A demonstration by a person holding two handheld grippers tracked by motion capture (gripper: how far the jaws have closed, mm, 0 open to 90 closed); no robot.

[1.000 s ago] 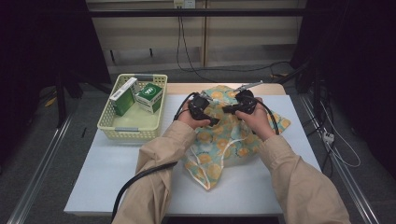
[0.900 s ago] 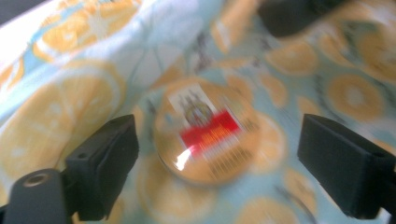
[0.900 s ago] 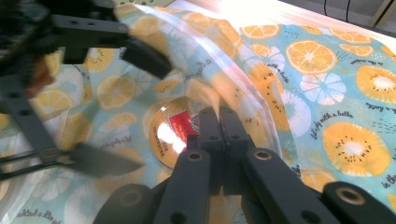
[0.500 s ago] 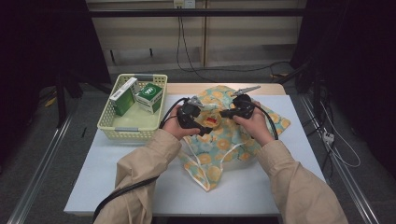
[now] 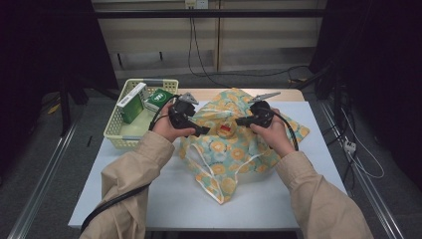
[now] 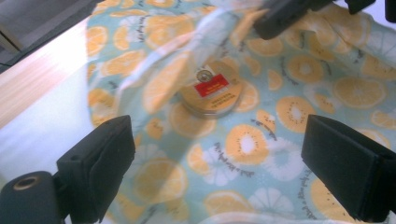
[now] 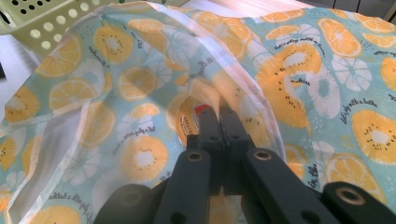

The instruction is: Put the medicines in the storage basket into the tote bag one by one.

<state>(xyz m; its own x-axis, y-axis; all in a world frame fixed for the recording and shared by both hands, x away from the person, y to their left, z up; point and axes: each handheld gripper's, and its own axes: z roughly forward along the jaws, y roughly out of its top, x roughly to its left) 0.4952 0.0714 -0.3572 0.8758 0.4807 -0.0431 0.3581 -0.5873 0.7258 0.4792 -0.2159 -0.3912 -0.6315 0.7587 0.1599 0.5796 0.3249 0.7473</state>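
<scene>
Desk, mid-task | right gripper (image 5: pixel 238 121) – fingers pinching the fruit-print bag (image 5: pixel 239 149) rim, holding its mouth open | left gripper (image 6: pixel 224 172) – fingers spread, empty, left of it | round tin (image 6: pixel 211 93) lies inside | basket (image 5: pixel 115 130) far left

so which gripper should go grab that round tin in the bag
Left, probably. The left gripper has its jaws open, with nothing between them, and looks straight at the round tin lying in the fruit-print bag. The right gripper is shut on the bag's edge, apparently holding it open.
</scene>
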